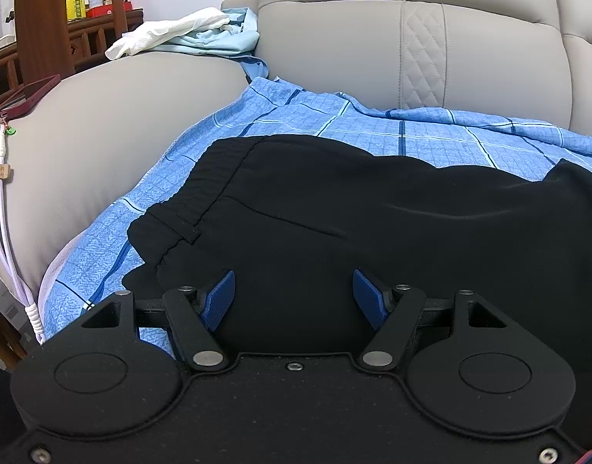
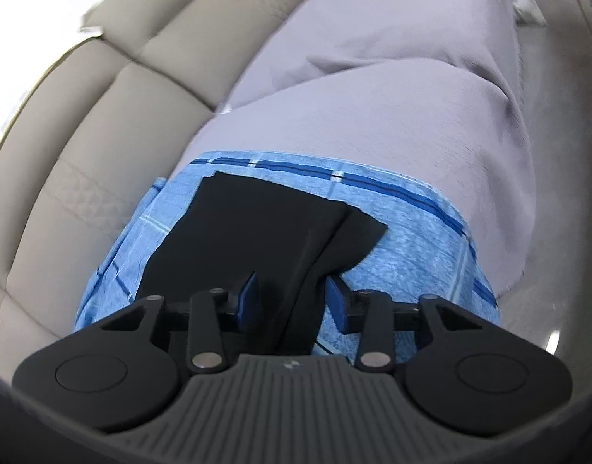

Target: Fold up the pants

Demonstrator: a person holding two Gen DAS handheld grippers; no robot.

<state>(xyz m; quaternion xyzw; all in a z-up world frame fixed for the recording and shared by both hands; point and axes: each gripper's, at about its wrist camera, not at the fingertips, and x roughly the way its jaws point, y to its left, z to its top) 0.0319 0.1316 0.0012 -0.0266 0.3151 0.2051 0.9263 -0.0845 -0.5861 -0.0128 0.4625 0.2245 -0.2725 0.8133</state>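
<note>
The black pants lay spread on a blue checked cloth over a grey sofa, waistband end ahead and to the left of the left gripper, leg ends just ahead of the right gripper. The left gripper stood spread wide over the dark fabric, its blue pads apart and pinching nothing that could be seen. The right gripper's pads stood partly open astride the edge of a leg, fabric between them; no pad plainly pressed on it. To do this step well, the right gripper probably should take both leg layers together near the hem, close firmly, and only then lift, while the left pinned the waist flat so the cloth beneath did not drag. White and pale garments lay on the sofa arm, well beyond the left gripper.
</note>
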